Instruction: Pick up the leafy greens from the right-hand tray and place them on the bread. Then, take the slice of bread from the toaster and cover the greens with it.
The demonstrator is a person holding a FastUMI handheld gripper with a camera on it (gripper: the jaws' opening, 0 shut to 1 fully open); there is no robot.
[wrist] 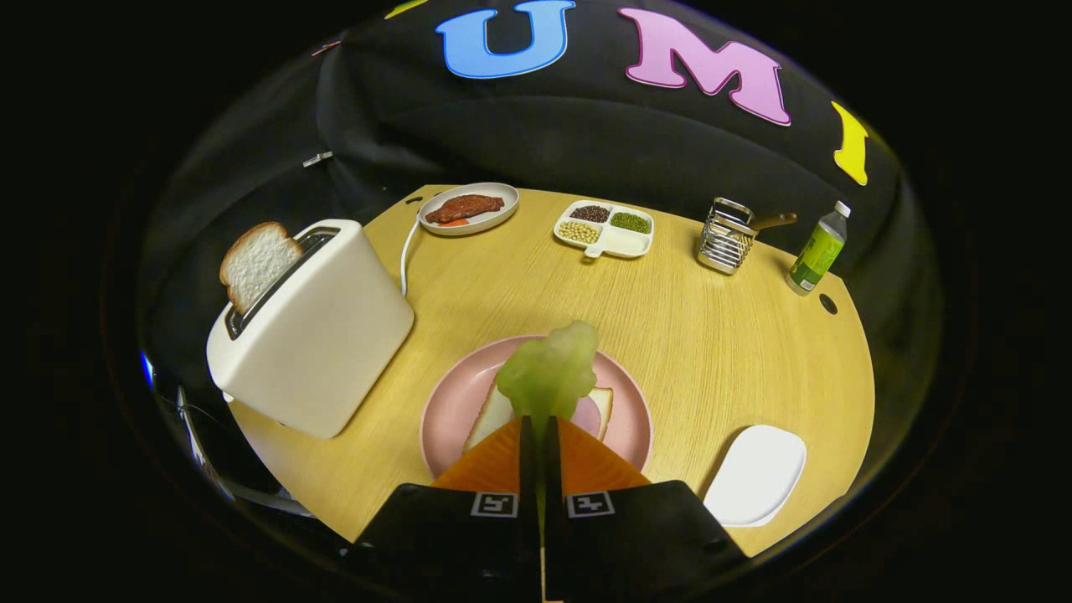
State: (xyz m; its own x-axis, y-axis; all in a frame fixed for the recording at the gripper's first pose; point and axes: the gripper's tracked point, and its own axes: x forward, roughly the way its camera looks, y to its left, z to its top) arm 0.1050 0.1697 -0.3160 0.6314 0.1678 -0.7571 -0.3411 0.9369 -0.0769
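Your gripper [536,423] has its 2 fingers drawn almost together, and both press on the leafy greens [550,371]. The greens stand up from the fingertips and spread just ahead of them, over the pink plate [448,410]. On that plate lies a slice of bread [494,412], directly beyond the fingers; the greens and the fingers cover its middle, so you see only its left part and a strip of its right edge. Whether the greens touch the bread cannot be told from this angle. The lower stem of the greens is hidden in the narrow gap between the fingers.

To the left of the plate stands the white toaster [314,331], with the second slice of bread [255,262] sticking up out of its slot. To the right of the fingers sits the white tray [755,475], partly cut off by the gripper body. At the far side of the table [720,335] you have a plate of meat [467,208], a divided dish of beans [605,228], a wire rack [727,235] and a bottle [818,249].
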